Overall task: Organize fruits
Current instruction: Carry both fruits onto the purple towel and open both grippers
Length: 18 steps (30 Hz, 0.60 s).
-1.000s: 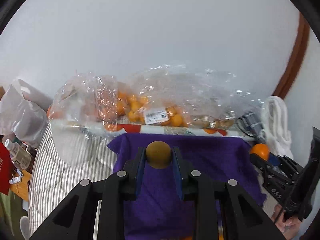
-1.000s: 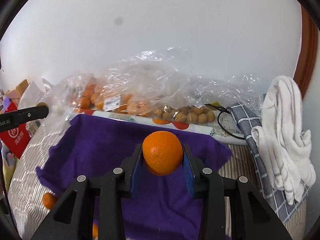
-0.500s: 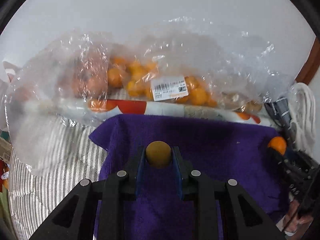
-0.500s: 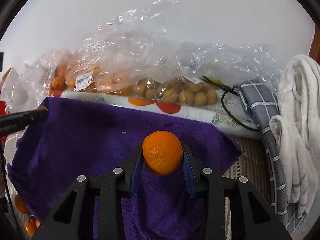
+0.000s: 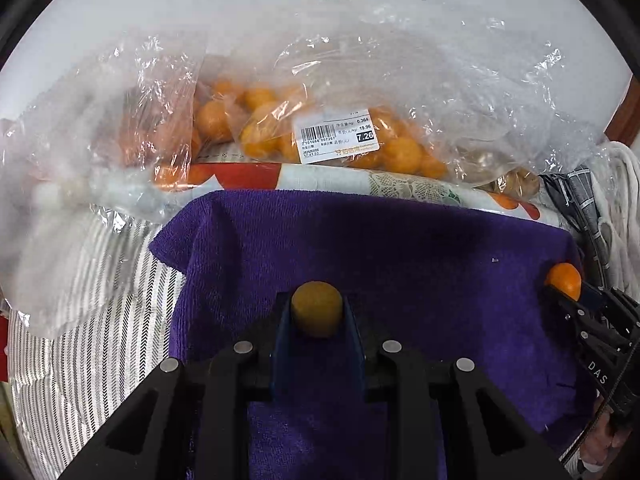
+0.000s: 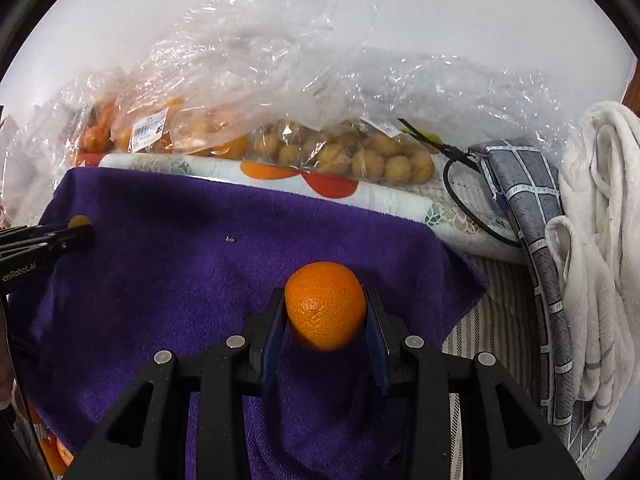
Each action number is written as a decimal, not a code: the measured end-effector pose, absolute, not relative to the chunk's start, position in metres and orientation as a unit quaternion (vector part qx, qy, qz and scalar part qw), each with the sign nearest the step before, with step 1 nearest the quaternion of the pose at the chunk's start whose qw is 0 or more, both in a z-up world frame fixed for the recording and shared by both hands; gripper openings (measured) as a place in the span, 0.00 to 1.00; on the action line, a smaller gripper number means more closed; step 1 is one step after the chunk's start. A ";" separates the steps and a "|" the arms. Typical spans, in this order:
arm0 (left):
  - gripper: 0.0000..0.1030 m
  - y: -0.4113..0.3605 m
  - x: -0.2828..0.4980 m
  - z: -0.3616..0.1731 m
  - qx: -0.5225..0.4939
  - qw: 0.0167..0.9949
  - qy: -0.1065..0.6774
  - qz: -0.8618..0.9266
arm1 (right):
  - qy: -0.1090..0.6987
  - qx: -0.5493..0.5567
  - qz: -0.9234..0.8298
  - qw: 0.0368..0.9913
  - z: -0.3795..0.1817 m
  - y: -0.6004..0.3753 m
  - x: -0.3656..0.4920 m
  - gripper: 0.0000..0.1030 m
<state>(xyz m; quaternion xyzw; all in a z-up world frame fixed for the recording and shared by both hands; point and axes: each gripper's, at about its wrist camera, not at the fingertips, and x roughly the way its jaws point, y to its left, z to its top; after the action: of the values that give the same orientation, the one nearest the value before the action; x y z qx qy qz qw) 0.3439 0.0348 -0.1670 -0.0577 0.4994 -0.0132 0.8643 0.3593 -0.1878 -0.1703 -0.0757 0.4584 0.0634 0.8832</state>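
Observation:
My left gripper [image 5: 317, 312] is shut on a small brown round fruit [image 5: 317, 308] above the purple towel [image 5: 400, 248]. My right gripper [image 6: 326, 312] is shut on an orange [image 6: 325, 305] over the same purple towel [image 6: 180, 272]. In the left wrist view the right gripper [image 5: 568, 292] and its orange [image 5: 564, 279] show at the right edge. In the right wrist view the left gripper [image 6: 78, 232] shows at the left edge with its brown fruit [image 6: 79, 221]. Clear plastic bags behind the towel hold small orange fruits [image 5: 260, 136] and brown fruits [image 6: 360, 156].
A rolled patterned cloth [image 6: 360, 196] lies between the towel and the bags. A grey checked cloth [image 6: 528, 208], a black cable [image 6: 456, 184] and white towels [image 6: 600, 240] lie on the right. Striped bedding [image 5: 88, 340] lies on the left. Loose oranges [image 6: 56, 452] sit at the lower left.
Both grippers have moved forward and lower toward the towel and the bags, each still holding its fruit. The bags now fill more of both views.

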 end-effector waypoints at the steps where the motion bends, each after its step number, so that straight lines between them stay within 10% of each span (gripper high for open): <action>1: 0.25 0.035 0.344 -0.167 -0.058 0.864 0.500 -0.013 | 0.460 -0.074 0.064 0.882 -0.171 -0.188 0.360 0.37; 10: 0.39 0.034 0.346 -0.165 -0.060 0.864 0.500 -0.010 | 0.448 -0.067 0.063 0.889 -0.164 -0.186 0.357 0.63; 18: 0.50 0.025 0.334 -0.135 -0.042 0.882 0.470 -0.006 | 0.420 -0.054 0.031 0.905 -0.141 -0.187 0.326 0.64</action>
<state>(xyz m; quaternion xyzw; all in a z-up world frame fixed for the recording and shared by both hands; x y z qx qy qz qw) 0.3344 0.0255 -0.1348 -0.0416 0.4700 -0.0056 0.8817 0.3264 -0.1867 -0.1408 -0.0541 0.4204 0.0311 0.9052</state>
